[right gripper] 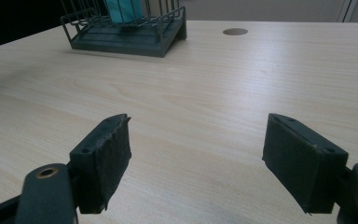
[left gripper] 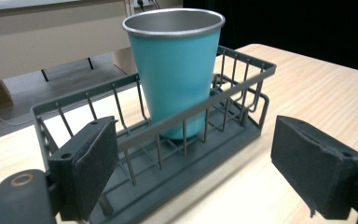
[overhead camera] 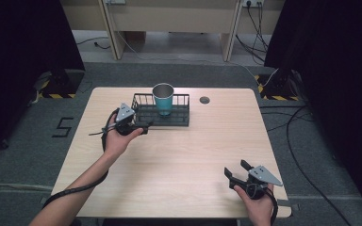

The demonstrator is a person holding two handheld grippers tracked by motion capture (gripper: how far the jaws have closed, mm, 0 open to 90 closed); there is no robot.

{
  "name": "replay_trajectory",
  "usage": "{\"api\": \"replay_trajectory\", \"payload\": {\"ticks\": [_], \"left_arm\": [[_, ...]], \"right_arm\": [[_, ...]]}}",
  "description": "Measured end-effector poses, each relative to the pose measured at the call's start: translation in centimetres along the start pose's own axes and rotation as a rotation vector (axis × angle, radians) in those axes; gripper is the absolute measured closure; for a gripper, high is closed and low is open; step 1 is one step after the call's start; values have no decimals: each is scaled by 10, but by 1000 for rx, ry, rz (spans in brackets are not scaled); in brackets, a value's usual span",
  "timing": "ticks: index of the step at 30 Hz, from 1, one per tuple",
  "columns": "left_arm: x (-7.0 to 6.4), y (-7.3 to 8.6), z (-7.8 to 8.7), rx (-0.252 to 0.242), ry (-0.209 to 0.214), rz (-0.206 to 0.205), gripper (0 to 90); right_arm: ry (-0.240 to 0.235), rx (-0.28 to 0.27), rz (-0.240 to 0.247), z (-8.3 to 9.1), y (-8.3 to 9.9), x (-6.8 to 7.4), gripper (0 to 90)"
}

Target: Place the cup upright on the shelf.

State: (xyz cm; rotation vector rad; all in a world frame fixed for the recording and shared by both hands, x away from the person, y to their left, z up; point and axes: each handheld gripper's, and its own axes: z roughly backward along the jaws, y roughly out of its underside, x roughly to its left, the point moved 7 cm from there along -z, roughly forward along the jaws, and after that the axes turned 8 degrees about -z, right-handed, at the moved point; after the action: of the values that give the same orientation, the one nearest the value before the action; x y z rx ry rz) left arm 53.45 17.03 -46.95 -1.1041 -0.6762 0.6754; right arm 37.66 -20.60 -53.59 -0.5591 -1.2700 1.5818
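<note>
Standing upright in the wire basket at the worktop's twelve o'clock, the teal metal cup looks light, stiff and slick-walled. Left tongs gape empty at the basket's nine o'clock end; a grip low across the cup's tapered wall seems safest, while right tongs wait spread at five o'clock.

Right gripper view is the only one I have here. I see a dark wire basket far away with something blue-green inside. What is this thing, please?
Observer: It is a teal cup with a bare metal rim and inside, standing upright in the basket.
Operator: Where is the left gripper now?
Observer: The left gripper is at the basket's left end, jaws open. In its own view one pad sits in front of the basket's wires and the other is over bare table.
Operator: Does it touch the cup?
Observer: No. The cup stands farther along the basket, apart from both pads.
</note>
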Motion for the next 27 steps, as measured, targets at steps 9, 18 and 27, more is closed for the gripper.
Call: {"api": "replay_trajectory", "payload": {"ticks": [9, 18, 27], "left_arm": [[-1, 10, 18, -3, -1, -2, 143], [-3, 19, 34, -1, 3, 5, 143], [-8, 31, 48, 6, 14, 4, 143]], "right_arm": [[1, 1, -3, 0, 0, 0, 238], [1, 1, -2, 0, 0, 0, 238], [2, 1, 3, 0, 0, 1, 238]]}}
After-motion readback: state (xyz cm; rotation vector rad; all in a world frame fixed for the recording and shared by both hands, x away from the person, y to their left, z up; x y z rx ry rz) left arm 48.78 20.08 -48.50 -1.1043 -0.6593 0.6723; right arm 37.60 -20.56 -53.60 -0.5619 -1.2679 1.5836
